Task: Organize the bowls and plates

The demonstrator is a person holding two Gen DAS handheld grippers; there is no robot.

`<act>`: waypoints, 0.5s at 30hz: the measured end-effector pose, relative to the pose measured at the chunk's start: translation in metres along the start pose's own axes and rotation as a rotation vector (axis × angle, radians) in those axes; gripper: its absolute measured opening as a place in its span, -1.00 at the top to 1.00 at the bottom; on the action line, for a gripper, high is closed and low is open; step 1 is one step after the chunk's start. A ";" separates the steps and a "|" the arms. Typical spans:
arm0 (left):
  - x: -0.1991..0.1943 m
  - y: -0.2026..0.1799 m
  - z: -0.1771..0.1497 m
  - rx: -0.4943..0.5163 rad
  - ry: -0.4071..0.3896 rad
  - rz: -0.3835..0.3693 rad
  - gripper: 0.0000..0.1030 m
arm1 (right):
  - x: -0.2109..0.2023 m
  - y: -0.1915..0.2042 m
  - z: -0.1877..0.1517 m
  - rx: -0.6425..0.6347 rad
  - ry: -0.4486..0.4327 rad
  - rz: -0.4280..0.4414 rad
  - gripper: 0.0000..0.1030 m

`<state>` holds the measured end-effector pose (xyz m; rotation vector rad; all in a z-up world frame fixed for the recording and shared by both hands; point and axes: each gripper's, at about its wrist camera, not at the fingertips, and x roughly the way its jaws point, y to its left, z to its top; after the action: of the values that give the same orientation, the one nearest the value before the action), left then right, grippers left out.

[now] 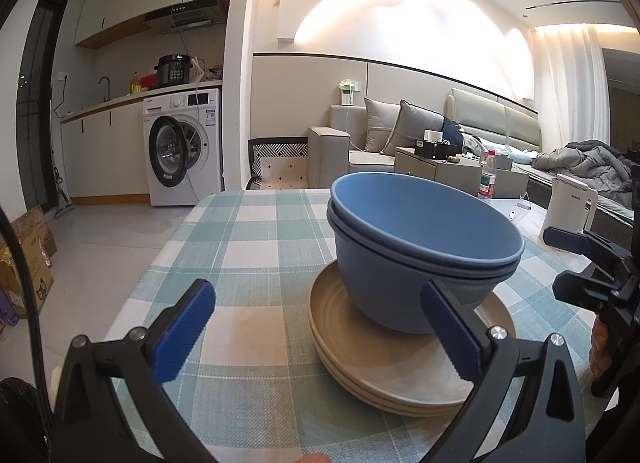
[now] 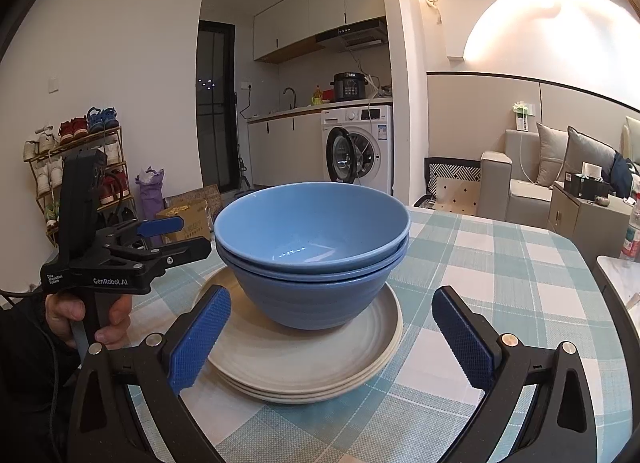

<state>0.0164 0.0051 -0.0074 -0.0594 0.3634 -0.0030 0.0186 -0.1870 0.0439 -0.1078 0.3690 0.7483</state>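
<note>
My right claw (image 2: 332,333), jaws wide and empty, faces the stacked bowls (image 2: 314,247) dead ahead; left claw (image 1: 318,333), equally wide, sits offset.

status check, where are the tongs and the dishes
Left tongs open, empty. Right tongs open, empty. Two blue bowls nested on the stacked plates, on the checked tablecloth. Nothing in the way.

home studio flat, washing machine (image 2: 357,147), sofa (image 1: 352,143), shoe rack (image 2: 76,167)
</note>
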 end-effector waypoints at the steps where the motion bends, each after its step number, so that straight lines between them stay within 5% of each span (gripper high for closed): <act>1: -0.001 0.000 0.000 0.002 -0.004 -0.002 -1.00 | -0.001 0.000 0.000 0.000 -0.004 -0.001 -0.99; 15: -0.001 -0.001 0.001 0.006 -0.006 -0.007 -1.00 | -0.001 0.000 0.000 0.003 -0.003 0.001 -0.99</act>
<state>0.0155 0.0042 -0.0064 -0.0544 0.3572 -0.0106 0.0181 -0.1880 0.0441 -0.1035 0.3674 0.7490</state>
